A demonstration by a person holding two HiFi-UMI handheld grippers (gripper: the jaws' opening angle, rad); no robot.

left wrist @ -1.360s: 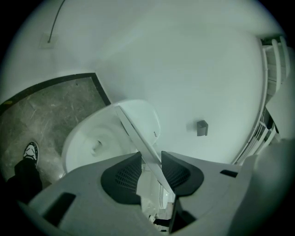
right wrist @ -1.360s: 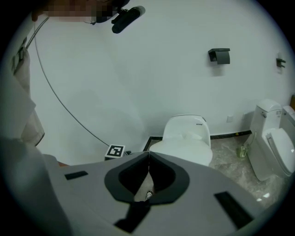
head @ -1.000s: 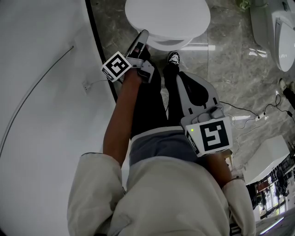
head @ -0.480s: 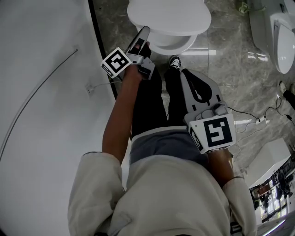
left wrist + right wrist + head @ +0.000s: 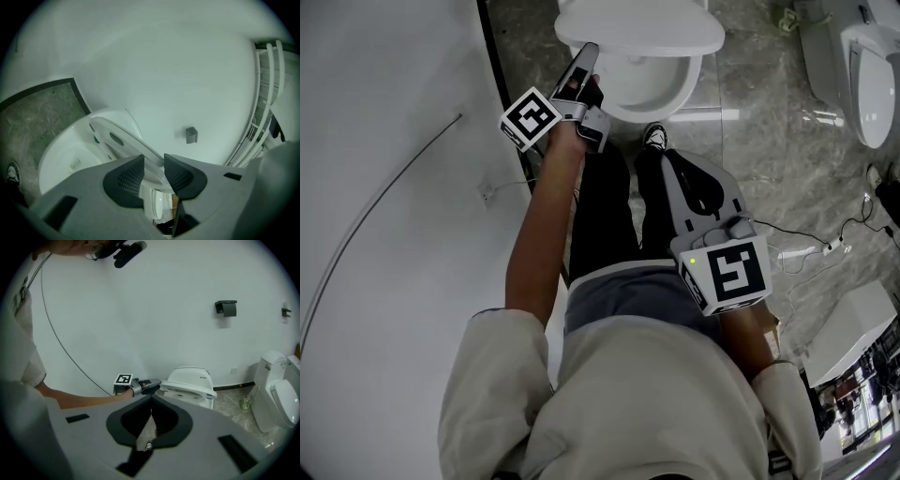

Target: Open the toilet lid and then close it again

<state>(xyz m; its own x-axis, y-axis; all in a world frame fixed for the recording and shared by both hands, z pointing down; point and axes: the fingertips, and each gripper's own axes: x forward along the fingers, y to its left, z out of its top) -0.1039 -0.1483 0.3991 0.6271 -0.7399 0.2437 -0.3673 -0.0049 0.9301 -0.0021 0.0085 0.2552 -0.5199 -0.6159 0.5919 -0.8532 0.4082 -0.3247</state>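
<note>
Marble floor (image 5: 769,141); left gripper (image 5: 153,162) pinches toilet lid (image 5: 123,140), clear only in its view; right gripper (image 5: 151,412) closed.

The grey marbled floor (image 5: 769,141) carries a white toilet (image 5: 661,86) at its edge by the white wall (image 5: 394,187). A second toilet (image 5: 874,75) stands toward the right edge. A shoe (image 5: 653,137), white cables (image 5: 811,248) and a white box (image 5: 848,328) lie nearer.

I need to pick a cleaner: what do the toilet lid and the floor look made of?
Lid: likely hard plastic, smooth glossy white; it looks thin and evenly shiny. Floor: polished stone or stone-look tile, grey and veined, with bright reflections.
</note>
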